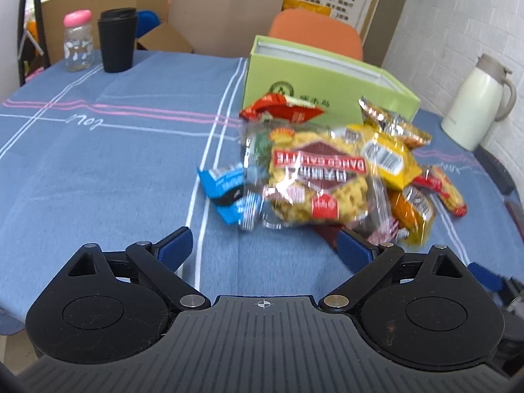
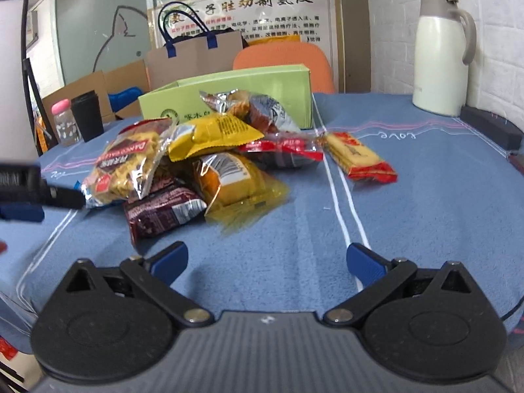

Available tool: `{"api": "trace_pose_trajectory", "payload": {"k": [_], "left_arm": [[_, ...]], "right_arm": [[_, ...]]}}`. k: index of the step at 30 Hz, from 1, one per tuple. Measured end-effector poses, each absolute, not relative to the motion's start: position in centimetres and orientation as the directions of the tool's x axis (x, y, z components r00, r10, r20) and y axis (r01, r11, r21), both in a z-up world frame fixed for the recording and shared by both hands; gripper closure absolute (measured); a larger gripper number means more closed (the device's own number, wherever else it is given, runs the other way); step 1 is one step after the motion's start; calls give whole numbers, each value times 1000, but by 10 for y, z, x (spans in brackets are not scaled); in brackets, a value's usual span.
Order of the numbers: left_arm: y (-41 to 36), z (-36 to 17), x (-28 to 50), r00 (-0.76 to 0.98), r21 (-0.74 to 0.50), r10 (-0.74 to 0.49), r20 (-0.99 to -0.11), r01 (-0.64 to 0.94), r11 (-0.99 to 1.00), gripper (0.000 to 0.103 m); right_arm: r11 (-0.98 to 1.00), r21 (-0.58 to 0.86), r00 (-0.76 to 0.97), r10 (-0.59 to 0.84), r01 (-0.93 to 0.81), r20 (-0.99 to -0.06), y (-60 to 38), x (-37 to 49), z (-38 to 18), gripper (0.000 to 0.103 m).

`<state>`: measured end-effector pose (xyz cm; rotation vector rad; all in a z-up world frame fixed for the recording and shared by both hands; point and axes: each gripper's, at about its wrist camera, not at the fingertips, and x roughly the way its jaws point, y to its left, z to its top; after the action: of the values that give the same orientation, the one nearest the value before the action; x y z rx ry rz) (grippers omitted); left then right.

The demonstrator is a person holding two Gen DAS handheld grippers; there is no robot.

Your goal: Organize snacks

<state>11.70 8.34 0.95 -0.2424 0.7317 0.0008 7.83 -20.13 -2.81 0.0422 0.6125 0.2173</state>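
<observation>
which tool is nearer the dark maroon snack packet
Left. The left tool has one finger right beside the dark maroon snack packet; the right tool hangs open farther back over bare cloth.

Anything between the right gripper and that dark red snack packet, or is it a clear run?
Bare blue tablecloth only, in the right wrist view: the right gripper, open, has nothing before the dark red packet.

An office or break room, it seems: a printed wall poster, a frosted glass partition (with a drawn outline), cardboard boxes, an orange chair and a cloth-covered table.
</observation>
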Motion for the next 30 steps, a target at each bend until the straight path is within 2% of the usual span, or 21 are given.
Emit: {"api": "trace_pose_trajectory", "payload": {"k": [4, 7, 9, 11, 13, 21, 24, 26, 27, 28, 29, 30], "left_arm": [[94, 22, 131, 756, -255, -151, -637, -21, 967, 15], [100, 32, 147, 751, -273, -221, -623, 56, 960, 16], [99, 36, 158, 736, -276, -275, -619, 124, 953, 18], [98, 37, 168, 711, -285, -324, -624, 178, 942, 24], [99, 35, 177, 683, -297, -357, -637, 210, 931, 34], [118, 26, 198, 663, -328, -374, -648, 199, 923, 34], [112, 16, 201, 639, -328, -385, -666, 212, 921, 40], [111, 15, 195, 664, -306, -371, -650, 218, 927, 51], [112, 17, 192, 672, -300, -366, -644, 219, 929, 64], [115, 19, 189, 671, -313, -383, -635, 230, 922, 89], [118, 20, 188, 654, -354, -426, -626, 249, 902, 92], [121, 21, 186, 647, -380, -448, -618, 253, 890, 91]], "right_arm": [[969, 65, 757, 227, -239, -613, -199, 83, -23, 1], [920, 159, 738, 383, -357, -556, -188, 84, 1, 0], [881, 141, 724, 454, -451, -519, -165, 87, 15, 1], [843, 115, 695, 504, -526, -512, -143, 94, 18, 1], [828, 92, 675, 510, -553, -533, -128, 105, 14, 1], [802, 99, 628, 531, -588, -568, -103, 143, 7, 1], [788, 66, 623, 532, -612, -573, -90, 140, 7, 1], [793, 17, 646, 509, -609, -568, -86, 135, 10, 1], [793, 10, 652, 508, -609, -562, -86, 132, 12, 1], [789, 25, 646, 520, -614, -559, -87, 132, 14, 1], [787, 52, 636, 535, -615, -556, -88, 131, 16, 1], [783, 72, 632, 549, -617, -547, -88, 128, 18, 1]]}}
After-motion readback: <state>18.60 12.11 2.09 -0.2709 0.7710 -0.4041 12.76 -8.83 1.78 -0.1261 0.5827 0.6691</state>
